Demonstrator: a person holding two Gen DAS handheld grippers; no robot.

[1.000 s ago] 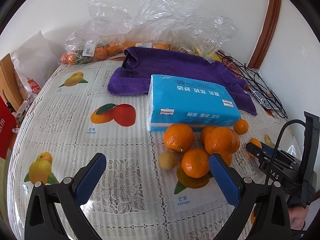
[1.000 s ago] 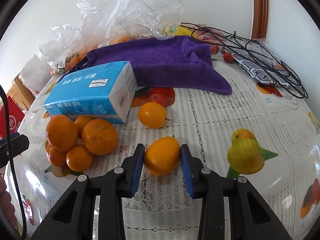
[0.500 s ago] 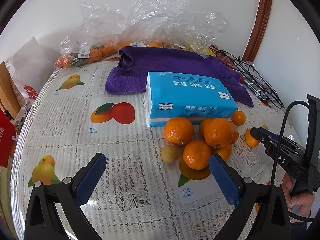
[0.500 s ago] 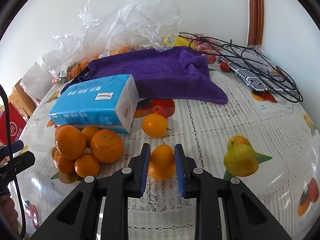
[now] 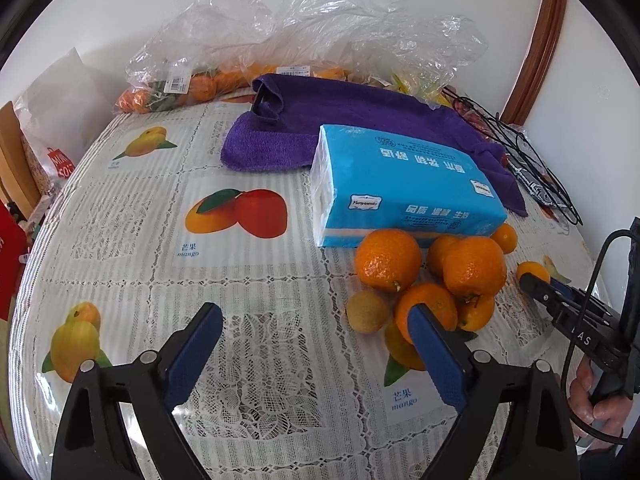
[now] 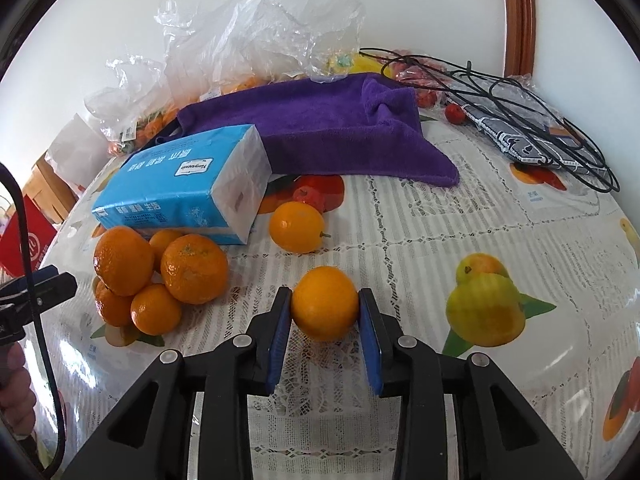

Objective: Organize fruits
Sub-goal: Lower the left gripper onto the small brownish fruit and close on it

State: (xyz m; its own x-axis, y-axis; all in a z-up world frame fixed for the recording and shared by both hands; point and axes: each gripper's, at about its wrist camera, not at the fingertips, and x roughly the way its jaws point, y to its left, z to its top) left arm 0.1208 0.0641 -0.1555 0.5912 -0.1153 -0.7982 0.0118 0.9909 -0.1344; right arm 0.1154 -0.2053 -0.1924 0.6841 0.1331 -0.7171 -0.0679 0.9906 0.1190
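At frame centre, 1 small round orange fruit (image 6: 325, 303) is clamped by the right gripper (image 6: 325, 322); carrying to the orange pile (image 6: 160, 276) is judged next. The left gripper (image 5: 316, 350) is held wide apart, empty.

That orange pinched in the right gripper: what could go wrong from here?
Three risks stand out.
1. The orange is round and smooth, held between the right gripper's two flat pads, so it may slip out and roll.
2. The pile of oranges beside the tissue pack is stacked; a bump could scatter it.
3. A hard squeeze might bruise the fruit.
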